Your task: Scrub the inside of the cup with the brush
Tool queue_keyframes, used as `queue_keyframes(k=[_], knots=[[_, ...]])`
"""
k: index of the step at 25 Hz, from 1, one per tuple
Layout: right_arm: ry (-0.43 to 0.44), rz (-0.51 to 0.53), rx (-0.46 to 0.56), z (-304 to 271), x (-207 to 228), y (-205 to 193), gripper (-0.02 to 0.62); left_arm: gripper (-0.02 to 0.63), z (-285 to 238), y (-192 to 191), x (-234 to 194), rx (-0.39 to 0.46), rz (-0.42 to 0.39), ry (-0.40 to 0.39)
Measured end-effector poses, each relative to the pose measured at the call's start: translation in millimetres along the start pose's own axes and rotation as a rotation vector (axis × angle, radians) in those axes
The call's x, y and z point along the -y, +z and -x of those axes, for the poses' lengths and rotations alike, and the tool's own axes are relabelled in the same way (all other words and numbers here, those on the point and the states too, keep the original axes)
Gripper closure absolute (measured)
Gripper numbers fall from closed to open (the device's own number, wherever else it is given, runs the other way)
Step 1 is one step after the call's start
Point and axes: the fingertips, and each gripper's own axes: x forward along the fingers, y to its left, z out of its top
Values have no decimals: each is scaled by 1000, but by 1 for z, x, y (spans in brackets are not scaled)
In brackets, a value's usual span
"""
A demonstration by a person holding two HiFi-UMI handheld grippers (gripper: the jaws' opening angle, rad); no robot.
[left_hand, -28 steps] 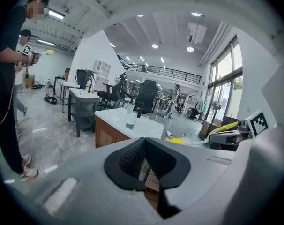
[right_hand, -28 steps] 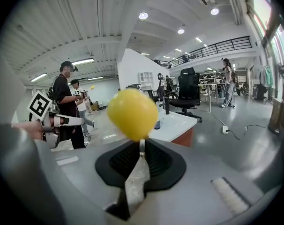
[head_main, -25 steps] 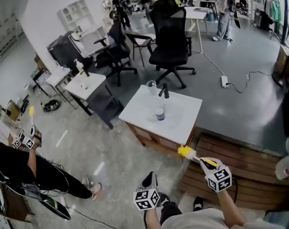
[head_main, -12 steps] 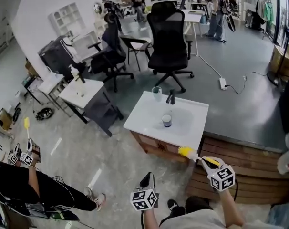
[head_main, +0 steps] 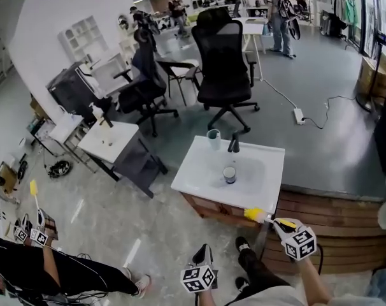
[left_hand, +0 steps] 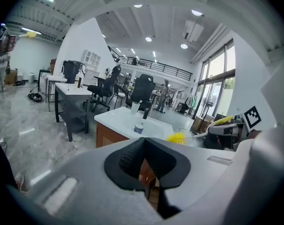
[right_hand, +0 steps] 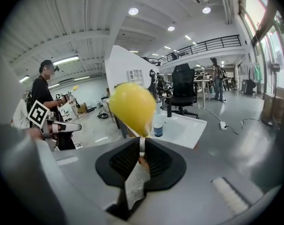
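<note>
**R clamped on brush, L shut & empty, cup in sink**

Your right gripper (right_hand: 141, 157) has its jaws closed on the brush (right_hand: 131, 108). The thin white handle runs up btw the black pads, and the yellow bristle head sticks out front, blocking part of that view. Your left gripper (left_hand: 143, 159) has its jaws pressed together w/ nothing btw them.

In the head view both sit low in frame. The left gripper (head_main: 204, 252) is by your feet. The right gripper (head_main: 277, 222) is off to its right, w/ the brush (head_main: 254, 214) head pointing at the near corner of the sink (head_main: 192, 171).

The cup (head_main: 229, 174) stands upright in the basin, approx centre, well apart from both grippers. In the right gripper view the cup (right_hand: 157, 129) shows just below-right of the bristles.

At the back rim are a dark tap (head_main: 233, 144) & a clear tumbler (head_main: 213, 138) just beside it. The sink sits on a wooden cabinet (head_main: 209, 206). A black office chair (head_main: 223, 69) stands beyond it.
</note>
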Motion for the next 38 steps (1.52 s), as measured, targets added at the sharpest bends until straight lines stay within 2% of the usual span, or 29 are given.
queue_keyframes(k=[6,11,16,20,27,30,38], knots=[[4,0,15,-55,20,41,558,600,-51,36,-27,-1,-15,0],[-13,42,24,-91,47,79,558,600,-102,76,-41,5,-36,-9],[12,16,0,-124,78,92,558,600,-159,97,-40,-22,-59,-30],[10,55,-33,-149,96,107,558,600,-194,113,-44,-38,-74,-34],[-10,95,-30,-178,129,134,557,600,-249,127,-54,-74,-104,-43],[-9,103,-23,-183,140,144,558,600,-267,131,-53,-91,-140,-50],[-34,92,-62,-193,155,141,557,600,-300,111,-53,-183,-188,-113]])
